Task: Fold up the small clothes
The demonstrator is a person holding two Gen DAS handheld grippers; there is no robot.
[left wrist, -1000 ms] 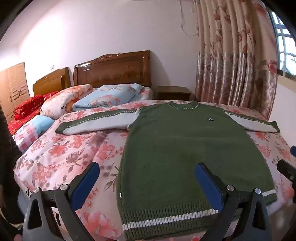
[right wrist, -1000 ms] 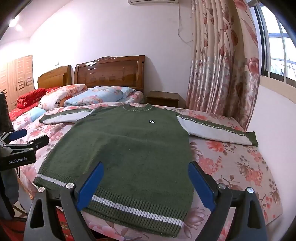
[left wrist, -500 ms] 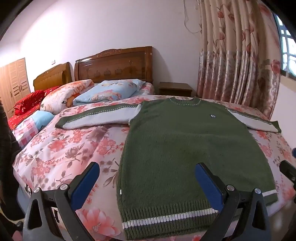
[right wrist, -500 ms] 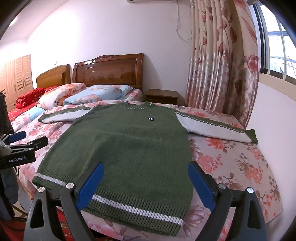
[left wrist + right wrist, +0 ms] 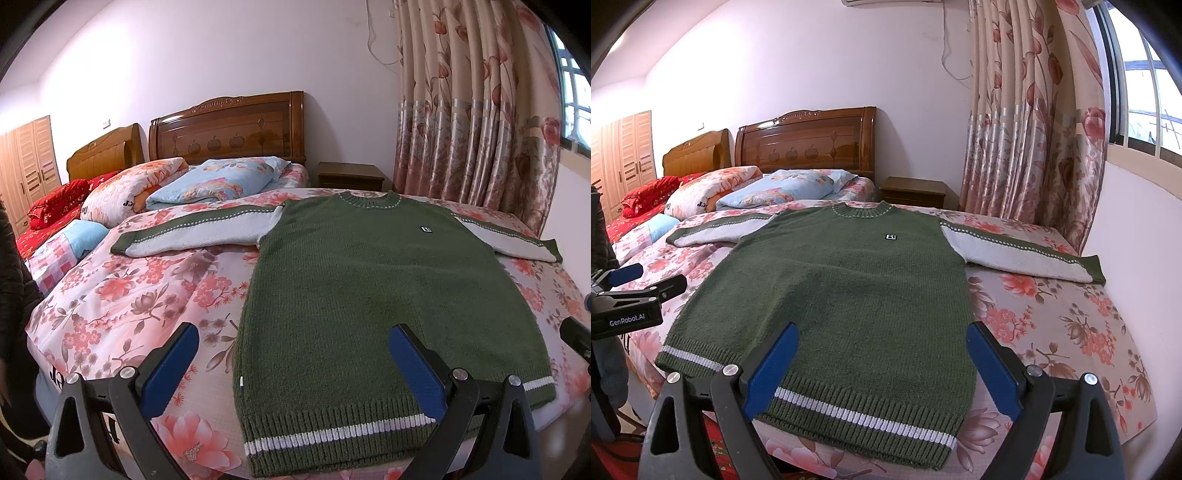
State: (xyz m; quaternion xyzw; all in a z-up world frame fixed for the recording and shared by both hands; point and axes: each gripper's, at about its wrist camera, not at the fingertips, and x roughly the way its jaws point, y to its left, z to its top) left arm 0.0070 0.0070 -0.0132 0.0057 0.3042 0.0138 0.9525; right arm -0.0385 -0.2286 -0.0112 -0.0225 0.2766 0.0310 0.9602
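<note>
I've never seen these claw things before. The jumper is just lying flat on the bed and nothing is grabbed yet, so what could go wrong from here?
1. The green sweater has its striped hem right at the bed's near edge, so a tug could drag it off.
2. The knit looks thick; the open right claw might pinch only the top layer.
3. The long sleeves spread wide over the flowered bedspread, and a claw could catch that cloth too.

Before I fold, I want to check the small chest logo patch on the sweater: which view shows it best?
The right wrist view: the logo patch sits near the centre of the picture, facing the camera on the green sweater. The left wrist view shows the same patch further off to the right, smaller and more slanted. Its lettering is unreadable in both.
</note>
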